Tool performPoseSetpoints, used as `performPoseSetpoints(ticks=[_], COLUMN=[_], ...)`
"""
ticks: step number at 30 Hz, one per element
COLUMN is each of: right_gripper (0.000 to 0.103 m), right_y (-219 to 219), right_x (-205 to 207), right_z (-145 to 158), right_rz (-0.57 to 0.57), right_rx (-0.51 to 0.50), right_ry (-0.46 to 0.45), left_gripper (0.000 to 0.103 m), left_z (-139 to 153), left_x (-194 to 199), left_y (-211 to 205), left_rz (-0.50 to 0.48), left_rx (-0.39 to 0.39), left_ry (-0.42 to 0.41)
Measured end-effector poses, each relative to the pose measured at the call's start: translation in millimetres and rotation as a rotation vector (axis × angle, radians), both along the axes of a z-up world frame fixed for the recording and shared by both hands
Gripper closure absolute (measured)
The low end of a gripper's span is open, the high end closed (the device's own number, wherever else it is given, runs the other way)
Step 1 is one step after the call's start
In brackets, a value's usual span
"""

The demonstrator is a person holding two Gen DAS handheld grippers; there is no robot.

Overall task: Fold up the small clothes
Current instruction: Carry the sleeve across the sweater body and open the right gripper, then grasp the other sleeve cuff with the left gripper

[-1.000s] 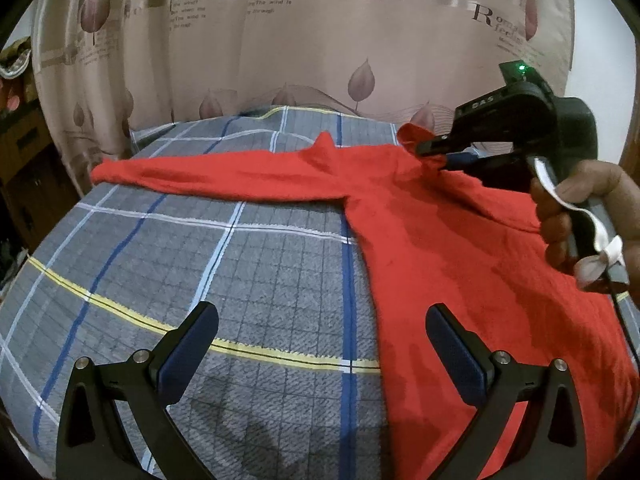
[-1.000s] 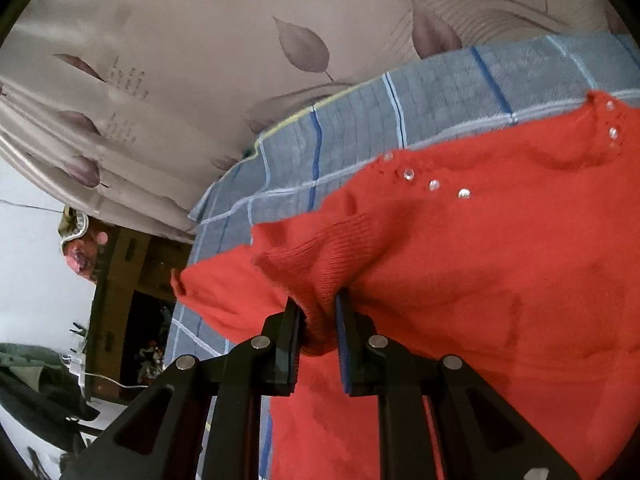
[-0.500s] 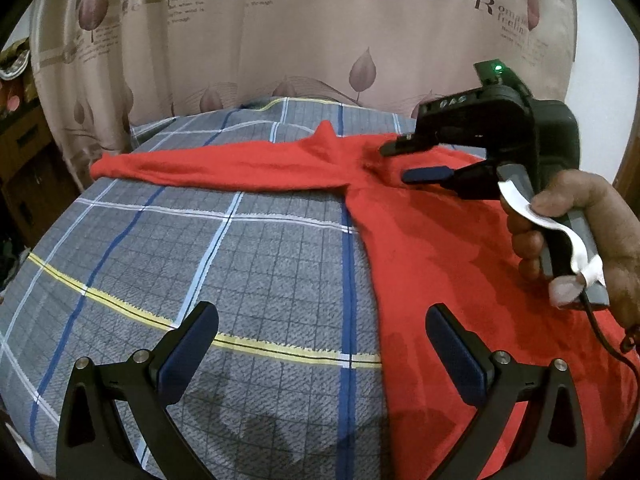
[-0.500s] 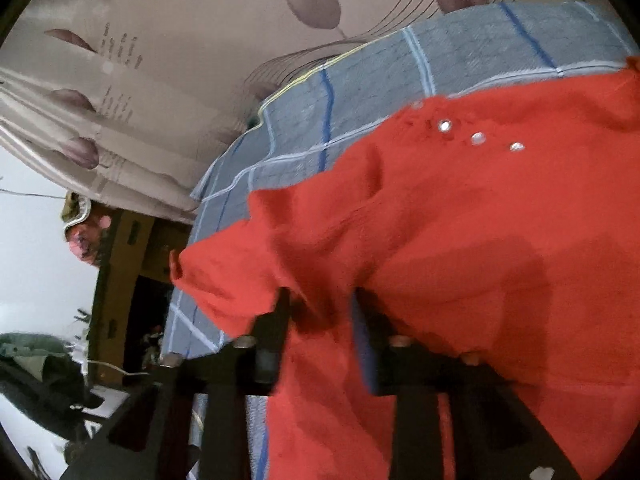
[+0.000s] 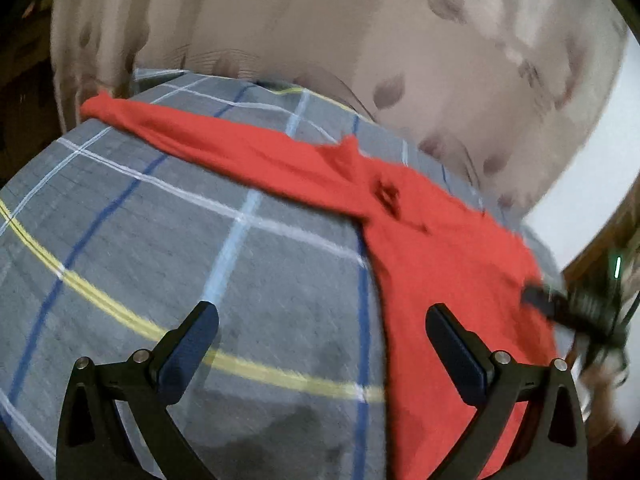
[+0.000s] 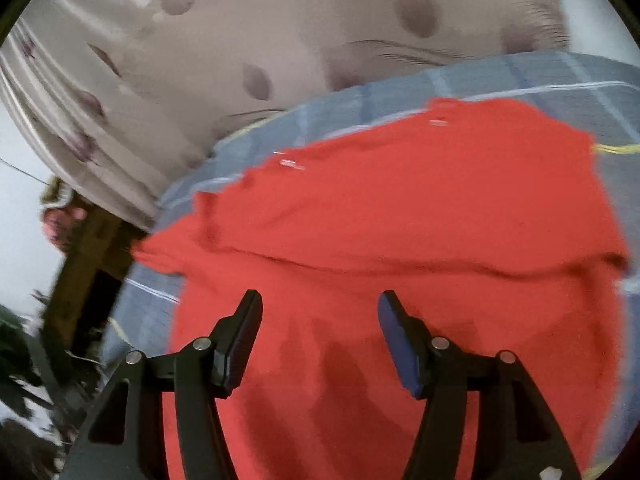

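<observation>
A red knit sweater (image 5: 436, 248) lies on the grey plaid bed cover (image 5: 180, 240), one long sleeve (image 5: 192, 128) stretched out to the far left. In the right wrist view the sweater (image 6: 420, 220) shows a sleeve folded across its body as a ridge (image 6: 400, 264). My left gripper (image 5: 322, 344) hovers open over the cover at the sweater's left edge, holding nothing. My right gripper (image 6: 320, 332) is over the sweater's body, its jaws opening with no cloth between them. It also appears blurred at the right edge of the left wrist view, the right gripper (image 5: 560, 308).
A beige curtain (image 5: 360, 40) with leaf prints hangs behind the bed. A dark wooden cabinet (image 6: 84, 256) stands past the bed's far left corner, with plant leaves (image 6: 16, 360) below it. White wall (image 5: 592, 200) shows at the right.
The right gripper let go of the sweater's sleeve, opened and drew back toward the right, leaving the sleeve folded across the body. The left gripper shifted and rolled, staying open.
</observation>
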State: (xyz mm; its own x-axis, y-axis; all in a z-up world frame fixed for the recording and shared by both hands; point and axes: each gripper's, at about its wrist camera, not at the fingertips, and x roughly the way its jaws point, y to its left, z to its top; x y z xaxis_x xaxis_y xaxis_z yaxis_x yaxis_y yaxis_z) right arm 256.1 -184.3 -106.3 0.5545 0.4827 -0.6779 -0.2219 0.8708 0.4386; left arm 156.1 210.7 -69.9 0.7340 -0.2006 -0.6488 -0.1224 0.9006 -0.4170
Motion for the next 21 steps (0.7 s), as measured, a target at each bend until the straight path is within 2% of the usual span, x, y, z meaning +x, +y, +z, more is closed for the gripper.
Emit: performPoseSetpoints(ticks=[4, 8, 11, 13, 15, 17, 20, 21], right_gripper=[0.042, 0.037, 0.032, 0.03, 0.029, 0.029, 0.027, 0.026], right_y=[-15.1, -7.6, 1.6, 3.3, 3.4, 4.0, 6.7, 8.2], right_x=[-9.6, -16.8, -17.7, -19.2, -19.6, -19.6, -20.7, -21.2], right_z=[-9.9, -9.5, -11.7, -12.4, -12.9, -13.8, -13.5, -13.3], right_rz=[-0.02, -0.008, 0.016, 0.019, 0.019, 0.017, 0.017, 0.017], right_rx=[-0.025, -0.055, -0.087, -0.094, -0.094, -0.095, -0.113, -0.123], right_ry=[-0.003, -0.037, -0.054, -0.062, -0.066, -0.067, -0.072, -0.074], left_gripper=[0.001, 0.009, 0.018, 0.02, 0.022, 0.03, 0.043, 0.052], left_z=[8.4, 12.6, 8.6, 3.1, -0.5, -2.2, -6.7, -11.1], left_x=[25.5, 59.2, 81.0, 97.9, 111.0, 123.6, 148.1, 155.3], left_y=[57.0, 125.1, 186.7, 225.0, 248.2, 260.7, 261.1, 260.2], left_rz=[0.058, 0.196, 0.287, 0.347, 0.386, 0.381, 0.347, 0.341], left_rx=[-0.049, -0.027, -0.135, -0.196, -0.205, -0.201, -0.149, -0.139], left_ry=[-0.015, -0.002, 0.015, 0.052, 0.081, 0.107, 0.186, 0.229])
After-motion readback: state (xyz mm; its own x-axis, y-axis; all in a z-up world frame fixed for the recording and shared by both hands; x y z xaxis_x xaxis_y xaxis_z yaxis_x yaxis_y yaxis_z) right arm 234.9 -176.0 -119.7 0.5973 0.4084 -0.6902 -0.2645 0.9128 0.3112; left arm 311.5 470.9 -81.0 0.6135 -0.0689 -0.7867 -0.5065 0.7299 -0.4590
